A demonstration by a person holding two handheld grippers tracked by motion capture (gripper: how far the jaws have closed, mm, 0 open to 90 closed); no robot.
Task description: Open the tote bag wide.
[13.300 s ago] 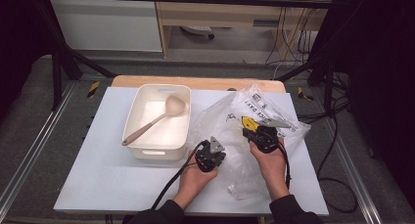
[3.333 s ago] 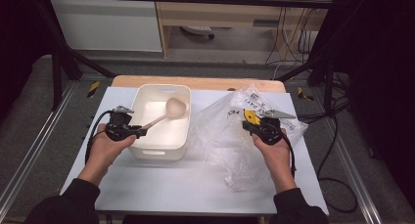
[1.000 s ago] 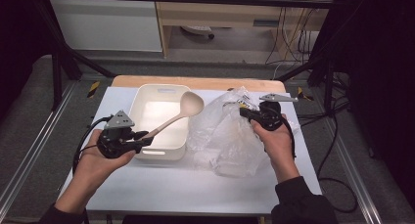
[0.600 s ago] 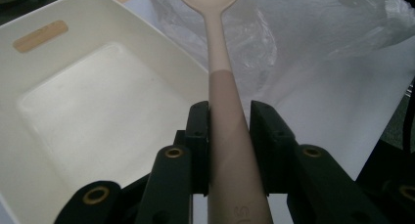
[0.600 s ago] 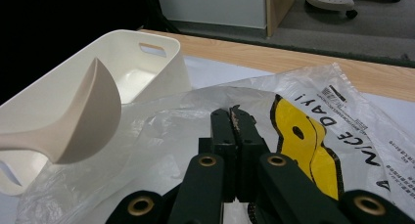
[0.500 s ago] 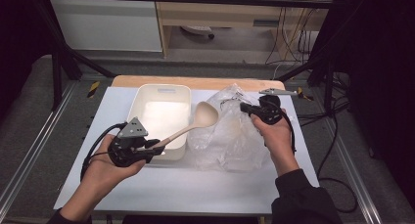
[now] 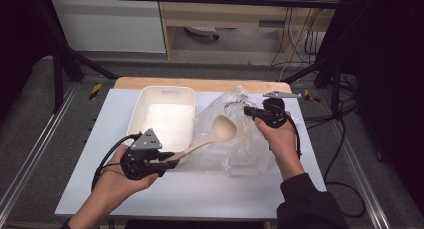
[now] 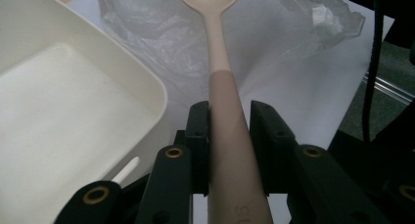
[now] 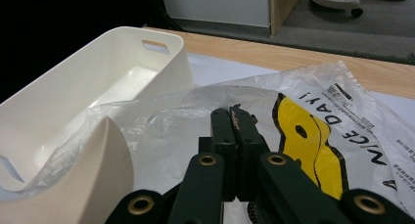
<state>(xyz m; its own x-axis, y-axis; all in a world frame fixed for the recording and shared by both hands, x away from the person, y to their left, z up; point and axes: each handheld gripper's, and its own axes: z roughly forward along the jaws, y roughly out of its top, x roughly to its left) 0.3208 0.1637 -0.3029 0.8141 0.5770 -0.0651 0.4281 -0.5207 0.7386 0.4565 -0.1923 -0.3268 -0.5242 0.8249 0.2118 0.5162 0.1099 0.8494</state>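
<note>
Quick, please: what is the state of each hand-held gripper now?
Left hand-held gripper: closed on the handle of the beige spoon.
Right hand-held gripper: closed, pinching the edge of the clear plastic bag.

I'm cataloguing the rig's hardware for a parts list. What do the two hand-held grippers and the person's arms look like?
Both are black. The left hand-held gripper carries a grey three-cornered plate and trails a black cable. The right hand-held gripper has a similar grey plate and a black cable. Their jaws are black with brass-coloured rivets. The right arm wears a dark sleeve.
</note>
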